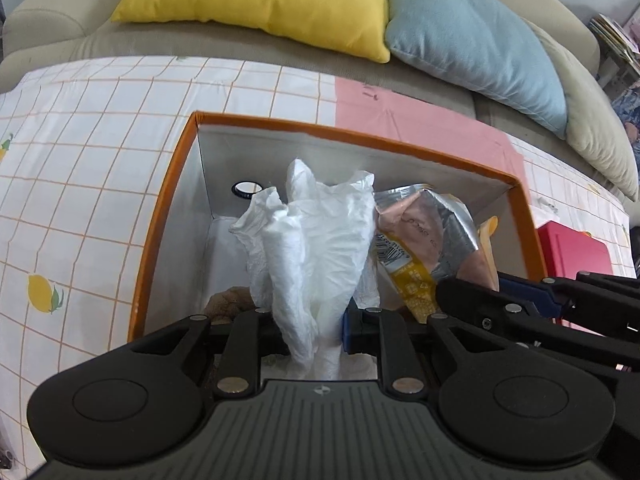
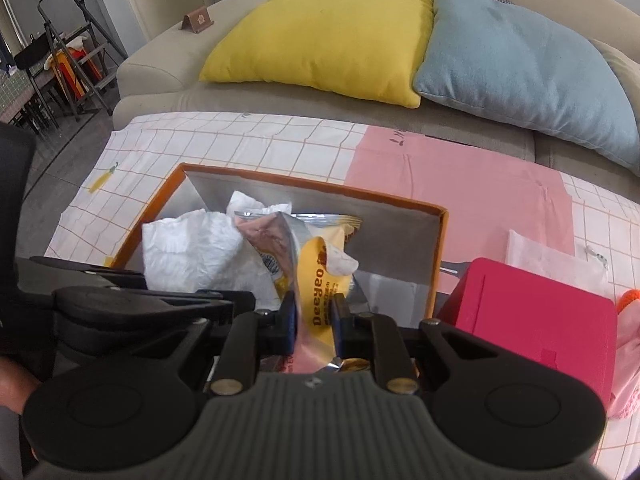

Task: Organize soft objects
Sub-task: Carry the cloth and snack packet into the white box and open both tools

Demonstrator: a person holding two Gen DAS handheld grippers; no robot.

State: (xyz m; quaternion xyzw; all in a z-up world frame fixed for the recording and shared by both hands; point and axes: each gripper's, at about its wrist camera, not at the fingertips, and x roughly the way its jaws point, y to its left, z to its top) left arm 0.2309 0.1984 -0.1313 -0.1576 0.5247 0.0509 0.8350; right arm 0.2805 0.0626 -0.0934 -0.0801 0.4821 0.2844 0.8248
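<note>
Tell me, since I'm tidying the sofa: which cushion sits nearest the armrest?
The yellow cushion; the blue cushion lies on its far side, away from the armrest.

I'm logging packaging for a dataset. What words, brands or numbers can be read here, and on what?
"Deeyeo": brown letters on the yellow panel of the snack packet held in the right gripper.
Smaller print beside it on the packet: too small to read.
Dark handwriting on the pink sheet: too blurred to read.
White plastic bag in the left gripper: no text visible.
</note>
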